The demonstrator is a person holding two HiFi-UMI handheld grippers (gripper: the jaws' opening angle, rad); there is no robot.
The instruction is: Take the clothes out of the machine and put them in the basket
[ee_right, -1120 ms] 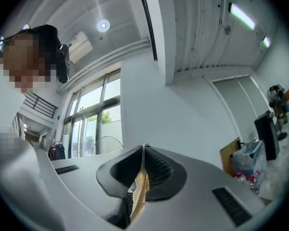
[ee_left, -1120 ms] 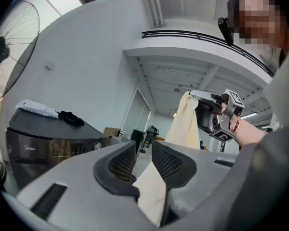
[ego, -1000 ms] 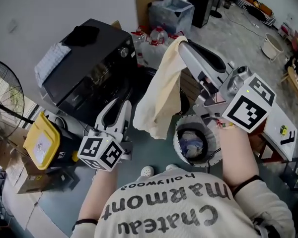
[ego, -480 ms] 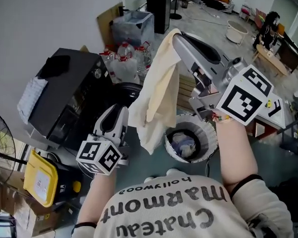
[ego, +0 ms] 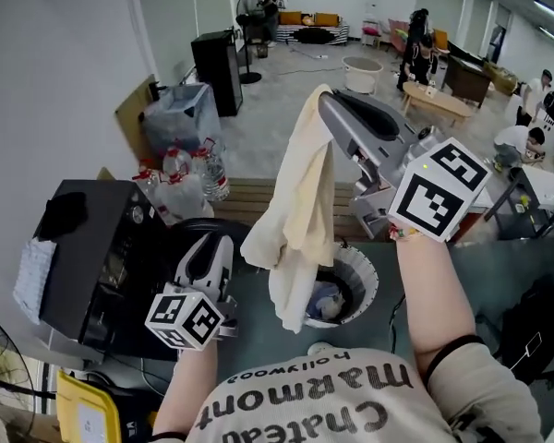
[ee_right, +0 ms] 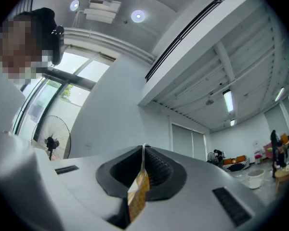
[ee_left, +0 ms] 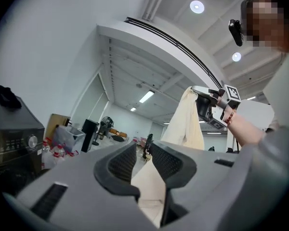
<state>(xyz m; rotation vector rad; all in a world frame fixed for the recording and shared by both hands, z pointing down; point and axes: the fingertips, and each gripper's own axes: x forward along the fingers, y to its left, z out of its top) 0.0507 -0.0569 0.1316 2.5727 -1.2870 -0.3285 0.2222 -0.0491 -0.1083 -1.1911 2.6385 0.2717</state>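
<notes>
A: Hanging from R gripper [ego: 326, 97], cream cloth [ego: 295, 210]; jaws clamped on top edge. Low end above rim of white basket [ego: 362, 264].
B: L gripper [ego: 216, 241]?
A: Jaws apart, gripping nothing. Sits lower, just left of cloth. Other clothes [ego: 328, 300] in basket already.

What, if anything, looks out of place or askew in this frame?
Nothing stands out. The cream garment hangs from the shut right gripper, pinched by one edge, over the edge of the white basket, which holds other clothes. The left gripper is open and empty.
</notes>
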